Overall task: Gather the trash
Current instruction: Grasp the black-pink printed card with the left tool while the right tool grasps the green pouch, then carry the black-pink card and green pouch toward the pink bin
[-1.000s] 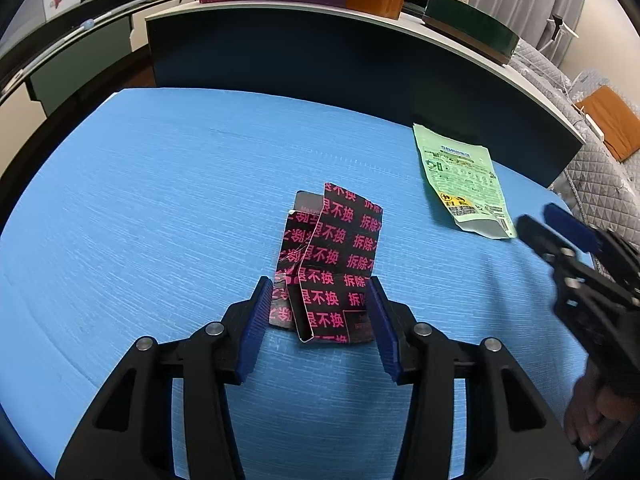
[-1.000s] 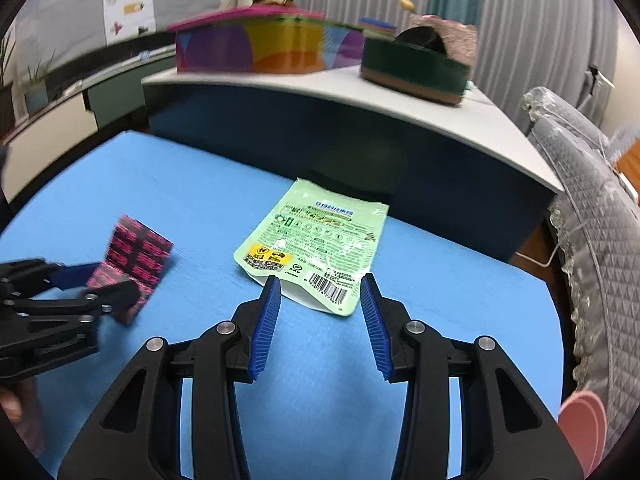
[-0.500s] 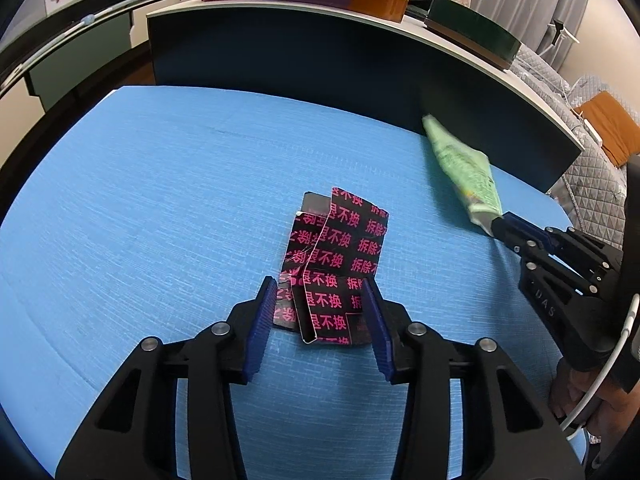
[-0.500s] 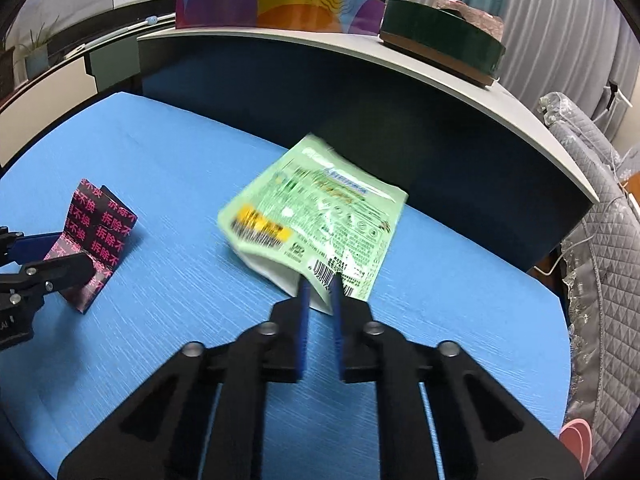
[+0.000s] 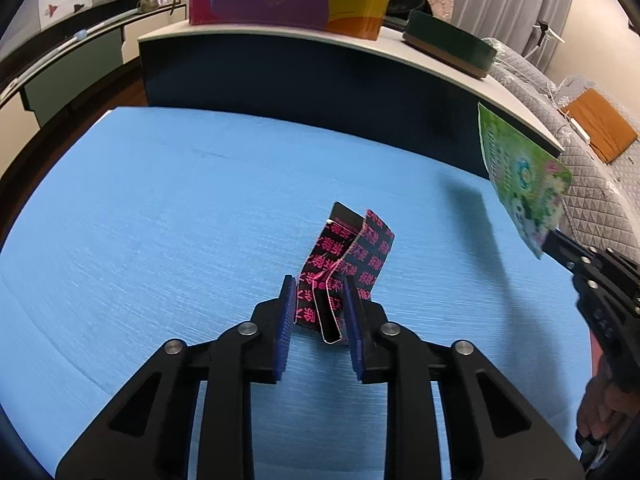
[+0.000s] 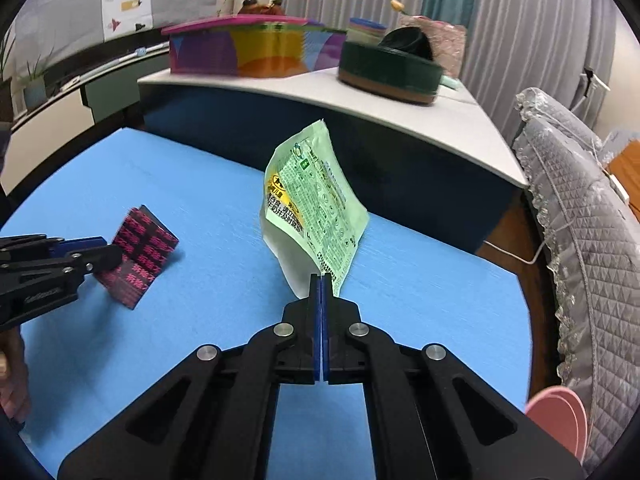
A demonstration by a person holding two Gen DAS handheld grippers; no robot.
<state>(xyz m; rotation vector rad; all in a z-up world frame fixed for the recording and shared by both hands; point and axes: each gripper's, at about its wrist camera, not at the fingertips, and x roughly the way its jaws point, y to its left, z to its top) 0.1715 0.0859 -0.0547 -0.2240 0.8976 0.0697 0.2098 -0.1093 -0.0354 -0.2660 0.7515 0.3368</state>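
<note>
Two bits of trash were being picked up over the blue table (image 5: 160, 220). The right gripper (image 6: 321, 280) was pinched tight on a corner of the green pouch (image 6: 316, 208), which hung in the air. The left gripper (image 5: 318, 300) was closing on the crumpled black and pink wrapper (image 5: 344, 264), which sat on the table between its pads. That bent wrapper might pop out sideways if squeezed crooked. The pouch might slip, held by so little.
</note>
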